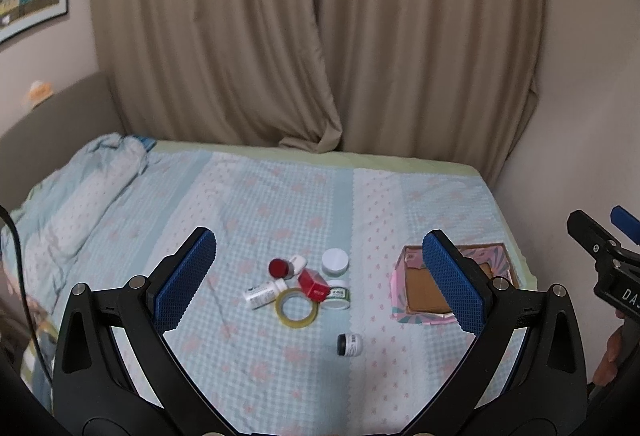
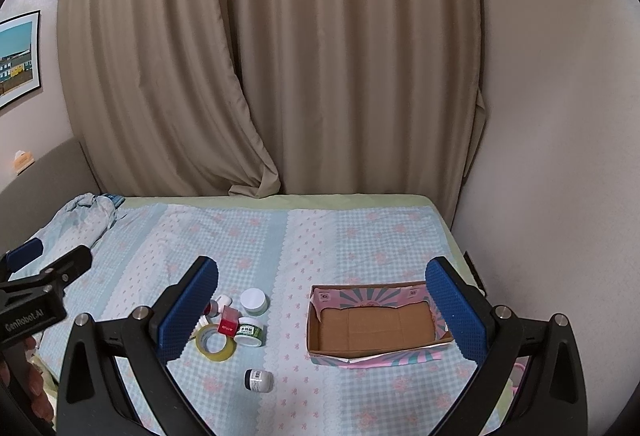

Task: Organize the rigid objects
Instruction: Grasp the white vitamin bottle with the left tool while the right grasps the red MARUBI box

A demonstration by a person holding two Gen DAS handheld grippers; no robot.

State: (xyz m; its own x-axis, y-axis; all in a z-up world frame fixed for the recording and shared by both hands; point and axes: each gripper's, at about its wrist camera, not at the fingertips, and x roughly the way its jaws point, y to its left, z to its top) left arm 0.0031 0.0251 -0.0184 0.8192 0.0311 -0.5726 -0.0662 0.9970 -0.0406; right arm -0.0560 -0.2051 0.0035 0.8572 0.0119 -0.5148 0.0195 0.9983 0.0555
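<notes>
Both my grippers, left (image 1: 319, 276) & right (image 2: 322, 306), fingers spread wide, holding nothing, above bed (image 2: 360, 228). Small jars/bottles cluster (image 2: 236, 324) w/ yellow tape ring (image 2: 215, 344) sits left of open pink cardboard box (image 2: 372, 324).

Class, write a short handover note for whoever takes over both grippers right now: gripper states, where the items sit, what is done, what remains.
Left gripper: jaws open, holding nothing, above the bed.
Right gripper: jaws open, holding nothing.
Cardboard box: on the bedspread, to the right; nothing shows inside.
Cluster left of it: tape roll, red box, white-lidded jar, green-labelled jar, small bottles.
Dark-capped bottle lies apart, nearer.
Done: nothing boxed.
Left: probably move every item into the box.
</notes>
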